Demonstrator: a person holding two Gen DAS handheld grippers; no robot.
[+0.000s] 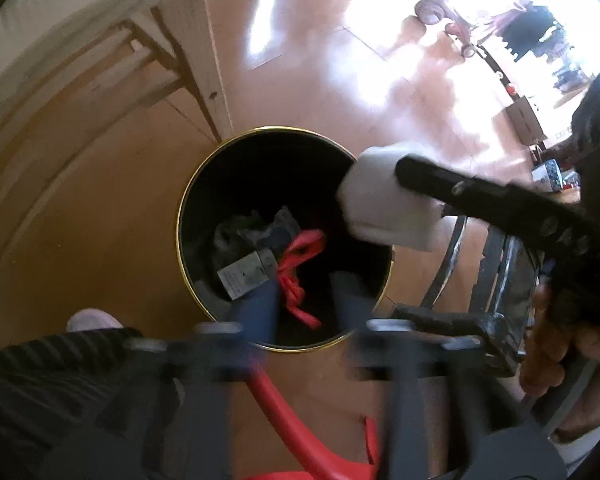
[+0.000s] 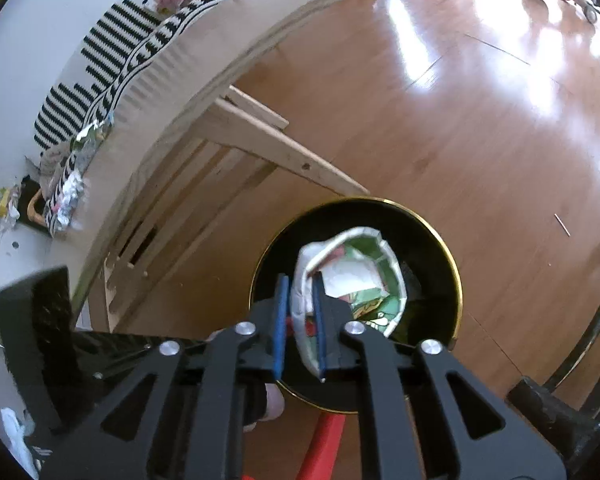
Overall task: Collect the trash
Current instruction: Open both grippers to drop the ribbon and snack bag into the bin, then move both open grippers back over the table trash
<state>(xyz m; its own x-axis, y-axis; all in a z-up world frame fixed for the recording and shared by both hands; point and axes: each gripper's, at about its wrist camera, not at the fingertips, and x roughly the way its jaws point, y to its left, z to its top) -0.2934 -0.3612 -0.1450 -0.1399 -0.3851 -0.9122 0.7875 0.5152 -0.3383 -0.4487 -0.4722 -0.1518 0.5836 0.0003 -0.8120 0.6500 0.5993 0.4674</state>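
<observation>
Black round bin with a thin gold rim (image 1: pixel 182 216) is being viewed from above by both wrist cameras; it is standing on glossy wooden floor (image 2: pixel 480 128), beside the pale wooden table legs (image 2: pixel 260 136).

Left gripper (image 1: pixel 306 300): blurred, blue-padded fingers are being held wide apart over the bin mouth, nothing between them. A red crumpled plastic strip (image 1: pixel 300 264) is showing between the fingers, whether falling or lying in the bin cannot be told. Grey and dark wrappers (image 1: pixel 248 256) are lying at the bottom.

Right gripper (image 2: pixel 300 320): jaws are being held partly open over the bin, with a crumpled white-and-green foil-lined carton (image 2: pixel 348 276) sitting between the blue pads. The right pad is touching the carton wall; whether it is being pressed from both sides cannot be told. In the left view the carton's white outside (image 1: pixel 384 204) is being seen over the bin's right edge, under the black right finger.

More foil scraps (image 2: pixel 76 184) are lying on the black-and-white striped runner (image 2: pixel 112 60) on the tabletop.
</observation>
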